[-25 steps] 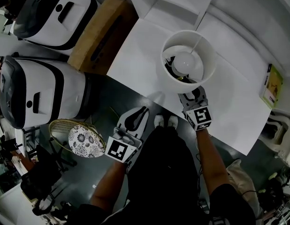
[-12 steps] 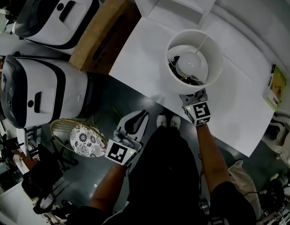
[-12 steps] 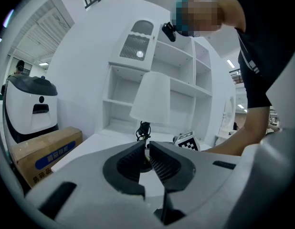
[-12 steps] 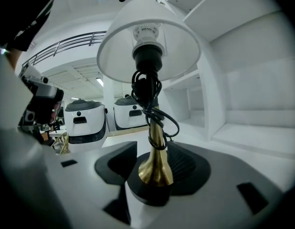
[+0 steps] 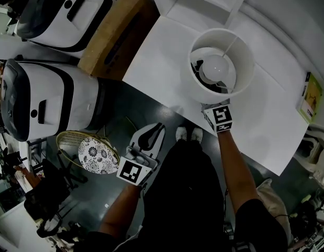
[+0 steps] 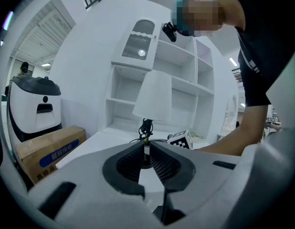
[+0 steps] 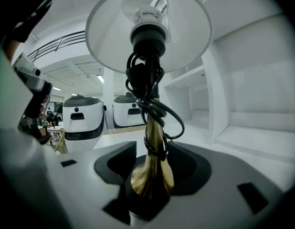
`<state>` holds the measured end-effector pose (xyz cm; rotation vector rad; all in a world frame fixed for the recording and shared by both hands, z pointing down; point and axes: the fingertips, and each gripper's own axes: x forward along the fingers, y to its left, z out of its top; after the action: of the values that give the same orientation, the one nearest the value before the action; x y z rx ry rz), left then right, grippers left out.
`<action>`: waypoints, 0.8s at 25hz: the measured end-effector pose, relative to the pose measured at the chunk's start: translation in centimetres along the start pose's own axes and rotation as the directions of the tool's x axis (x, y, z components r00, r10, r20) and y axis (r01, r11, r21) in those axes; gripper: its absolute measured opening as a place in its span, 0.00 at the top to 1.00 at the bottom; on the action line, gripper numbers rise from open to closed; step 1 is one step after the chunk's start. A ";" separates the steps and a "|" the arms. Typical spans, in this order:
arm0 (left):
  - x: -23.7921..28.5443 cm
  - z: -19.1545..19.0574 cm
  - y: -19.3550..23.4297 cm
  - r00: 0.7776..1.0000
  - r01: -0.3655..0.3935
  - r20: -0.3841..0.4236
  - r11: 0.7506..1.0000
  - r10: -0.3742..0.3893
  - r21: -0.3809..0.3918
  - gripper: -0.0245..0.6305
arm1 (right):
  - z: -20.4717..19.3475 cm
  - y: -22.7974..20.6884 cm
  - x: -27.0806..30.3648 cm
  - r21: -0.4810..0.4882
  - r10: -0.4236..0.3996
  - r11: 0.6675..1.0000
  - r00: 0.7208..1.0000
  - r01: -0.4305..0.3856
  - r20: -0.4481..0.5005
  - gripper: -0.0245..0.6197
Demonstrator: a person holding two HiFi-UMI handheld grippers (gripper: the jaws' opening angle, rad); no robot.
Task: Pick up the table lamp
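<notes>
Clamping the brass stem point(image 7: 150, 147) of the table lamp point(image 5: 219, 67), the right gripper point(image 7: 149, 174) holds it upright at the white table's point(image 5: 151, 62) near side, while the left gripper point(image 6: 147, 151), jaws together and empty, hangs left, off the table.
</notes>
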<state>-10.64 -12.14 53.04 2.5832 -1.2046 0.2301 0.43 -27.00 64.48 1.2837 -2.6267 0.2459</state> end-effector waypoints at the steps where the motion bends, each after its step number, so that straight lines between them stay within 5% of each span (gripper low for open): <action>1: 0.0 -0.1 0.1 1.000 -0.002 -0.003 1.000 0.002 -0.003 0.93 | -0.1 -0.1 0.3 -0.003 -0.005 1.000 1.000 0.005 -0.005 0.67; 20: 1.1 -0.8 -0.7 0.999 0.014 -0.034 1.000 -0.015 -0.019 0.93 | 0.1 -0.6 1.1 -0.017 -0.036 0.999 0.998 0.035 -0.055 0.72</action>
<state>-9.40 -12.22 53.94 2.5609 -1.1705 0.2571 0.21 -28.20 64.70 1.2982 -2.5522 0.2512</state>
